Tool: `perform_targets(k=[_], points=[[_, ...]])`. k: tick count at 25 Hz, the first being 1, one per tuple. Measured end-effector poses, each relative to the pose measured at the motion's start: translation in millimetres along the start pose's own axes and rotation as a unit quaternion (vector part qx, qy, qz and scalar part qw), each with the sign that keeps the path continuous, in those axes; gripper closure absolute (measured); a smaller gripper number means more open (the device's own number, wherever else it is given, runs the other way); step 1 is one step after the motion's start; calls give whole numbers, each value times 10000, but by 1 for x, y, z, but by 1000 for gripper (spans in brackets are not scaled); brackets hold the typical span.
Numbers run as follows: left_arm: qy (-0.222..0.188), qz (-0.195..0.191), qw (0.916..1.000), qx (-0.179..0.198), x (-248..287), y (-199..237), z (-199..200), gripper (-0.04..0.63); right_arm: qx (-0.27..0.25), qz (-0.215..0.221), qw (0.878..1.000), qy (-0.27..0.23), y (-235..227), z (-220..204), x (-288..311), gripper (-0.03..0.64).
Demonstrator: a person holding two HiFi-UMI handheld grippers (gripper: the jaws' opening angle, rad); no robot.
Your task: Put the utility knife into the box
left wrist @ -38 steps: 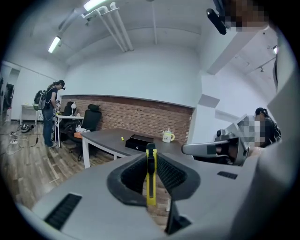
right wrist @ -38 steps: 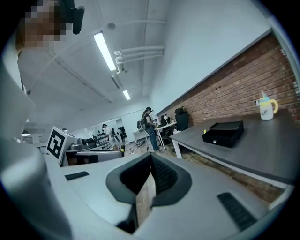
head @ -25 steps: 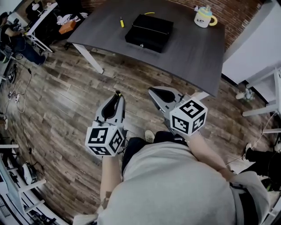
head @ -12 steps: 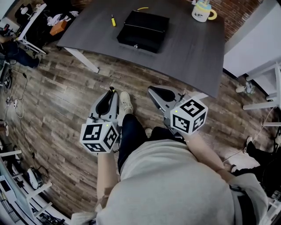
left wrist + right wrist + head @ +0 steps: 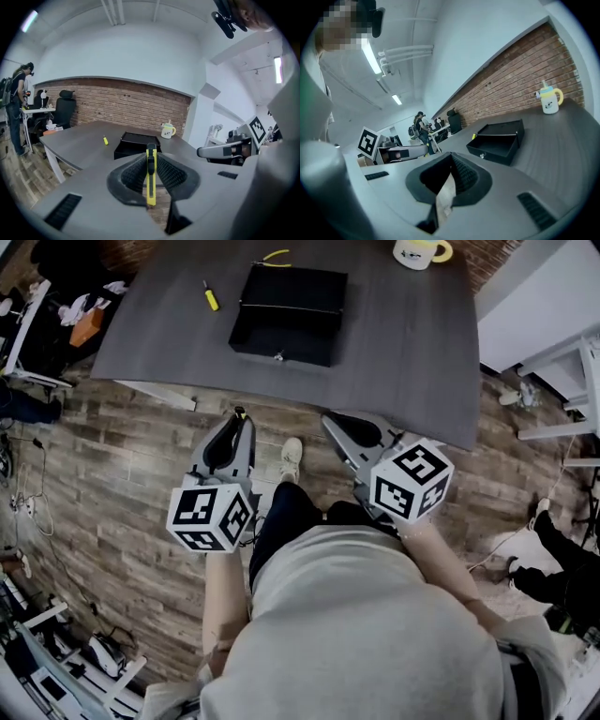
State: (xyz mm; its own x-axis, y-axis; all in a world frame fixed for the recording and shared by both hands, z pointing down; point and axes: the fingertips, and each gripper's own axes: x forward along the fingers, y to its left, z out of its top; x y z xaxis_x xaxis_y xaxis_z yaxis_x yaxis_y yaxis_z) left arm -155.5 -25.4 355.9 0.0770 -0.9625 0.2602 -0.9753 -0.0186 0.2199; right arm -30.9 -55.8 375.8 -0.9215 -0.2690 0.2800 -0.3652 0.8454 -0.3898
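A yellow and black utility knife (image 5: 150, 183) stands clamped between the pads of my left gripper (image 5: 151, 153), which is shut on it. In the head view that left gripper (image 5: 239, 418) hovers over the wood floor just short of the grey table's near edge. The black box (image 5: 289, 311) lies open on the table ahead, and it also shows as the box (image 5: 136, 142) in the left gripper view and the box (image 5: 499, 139) in the right gripper view. My right gripper (image 5: 330, 421) is beside the left one at the table edge, its jaws shut with nothing between them.
The grey table (image 5: 403, 352) carries a small yellow tool (image 5: 211, 296) left of the box, a yellow item (image 5: 275, 255) behind it and a white and yellow mug (image 5: 419, 251) at the far right. A person (image 5: 16, 110) stands by desks at the left. A white wall corner (image 5: 534, 296) lies to the right.
Both grippers and the head camera have moved forward to the table; the box now lies much nearer. The left gripper still holds the knife.
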Motion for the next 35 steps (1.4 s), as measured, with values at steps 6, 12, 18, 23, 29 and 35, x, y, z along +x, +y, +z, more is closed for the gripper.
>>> perform_targets(k=[6,12,18,23,29,35], points=[[149,-648,9976,202,66,26,26,518,190,-551,9979,-279,-42,30,40,611],[307,-1371,9890,455,126,42,46,518,272,-939,9938,-522,-69,56,82,611],[402,-1951,9773,718,166,53,60,518,433,-1532,9854,-596,-92,65,96,611],[478,-2331,9682,776,187,56,61,518,544,-1889,9780,-694,-106,67,99,611],[642,-2775,9555,767,194,47,54,518,781,-2233,9705,-473,-111,57,100,611],[778,-2987,9475,837,203,46,54,518,864,-2367,9654,-666,-110,63,98,611]])
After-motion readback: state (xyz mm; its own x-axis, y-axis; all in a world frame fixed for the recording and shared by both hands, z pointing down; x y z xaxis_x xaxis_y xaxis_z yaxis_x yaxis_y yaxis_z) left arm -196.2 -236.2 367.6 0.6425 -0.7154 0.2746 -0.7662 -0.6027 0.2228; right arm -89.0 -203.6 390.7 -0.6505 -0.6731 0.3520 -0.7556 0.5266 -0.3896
